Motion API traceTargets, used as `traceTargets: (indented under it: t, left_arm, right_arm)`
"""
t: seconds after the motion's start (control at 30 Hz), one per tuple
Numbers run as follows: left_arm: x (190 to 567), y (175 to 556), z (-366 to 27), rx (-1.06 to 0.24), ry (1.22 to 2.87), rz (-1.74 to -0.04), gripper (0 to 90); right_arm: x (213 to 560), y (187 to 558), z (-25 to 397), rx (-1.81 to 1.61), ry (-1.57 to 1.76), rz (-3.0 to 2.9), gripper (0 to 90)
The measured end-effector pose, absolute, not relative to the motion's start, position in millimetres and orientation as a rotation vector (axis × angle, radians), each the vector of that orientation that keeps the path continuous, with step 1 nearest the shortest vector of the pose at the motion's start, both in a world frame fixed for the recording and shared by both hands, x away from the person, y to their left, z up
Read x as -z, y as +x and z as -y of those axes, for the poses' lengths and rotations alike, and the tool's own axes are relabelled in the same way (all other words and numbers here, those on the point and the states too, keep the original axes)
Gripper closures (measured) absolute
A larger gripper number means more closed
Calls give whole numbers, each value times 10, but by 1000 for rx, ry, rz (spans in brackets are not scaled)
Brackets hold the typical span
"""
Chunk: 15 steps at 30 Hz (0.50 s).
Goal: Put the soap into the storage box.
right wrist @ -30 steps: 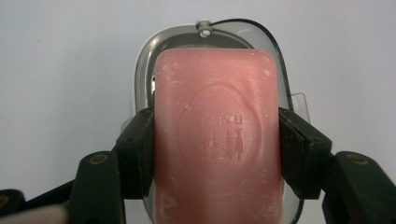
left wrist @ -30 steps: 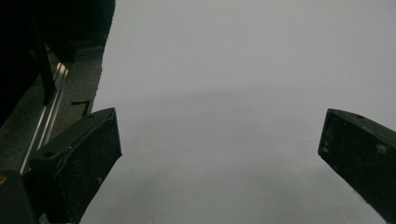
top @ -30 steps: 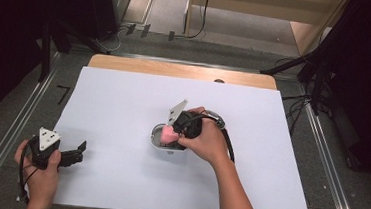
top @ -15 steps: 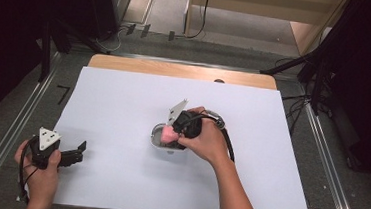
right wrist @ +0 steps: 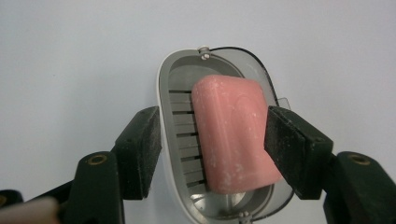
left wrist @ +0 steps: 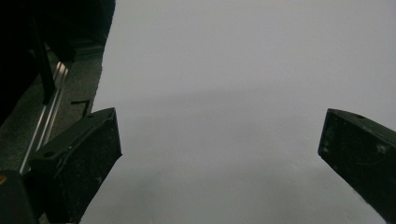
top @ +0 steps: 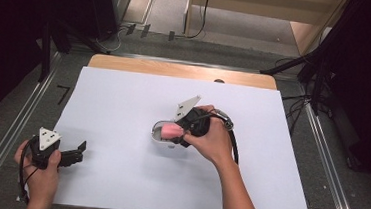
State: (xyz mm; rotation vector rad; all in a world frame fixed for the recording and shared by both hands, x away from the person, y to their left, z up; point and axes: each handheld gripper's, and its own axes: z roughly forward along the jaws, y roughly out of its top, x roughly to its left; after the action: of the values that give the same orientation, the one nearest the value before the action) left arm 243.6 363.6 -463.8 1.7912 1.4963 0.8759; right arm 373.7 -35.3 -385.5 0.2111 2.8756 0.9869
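Pink soap: rounded pink soap bar [right wrist: 236, 140] lies in the grey slatted soap dish [right wrist: 180, 135] mid-table.
Right gripper [top: 178, 134]: jaws spread around dish and bar; right jaw touching the bar.
Left gripper [top: 71, 154]: jaws wide apart over white table sheet [left wrist: 233, 93], holding nothing.

White sheet [top: 123, 104] covers most of bench [top: 176, 69]; wooden bench edge bare along far side. Metal rails [top: 16, 121] run along floor left and right of bench. Black cables [top: 200, 15] on floor beyond. Black stand legs [top: 306, 69] at far right.
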Motion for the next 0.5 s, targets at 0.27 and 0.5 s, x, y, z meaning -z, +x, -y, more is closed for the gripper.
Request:
traceTargets:
  t: [0.27, 0.5]
  left_arm:
    - [4638, 2436, -3635, -877, 1792, -1496, 0]
    - [4638, 2434, -3634, -879, 1794, -1494, 0]
  right_arm:
    - [3921, 3699, 539, -994, 326, -2845, 255]
    - [3998, 3644, 711, -990, 440, -2830, 116]
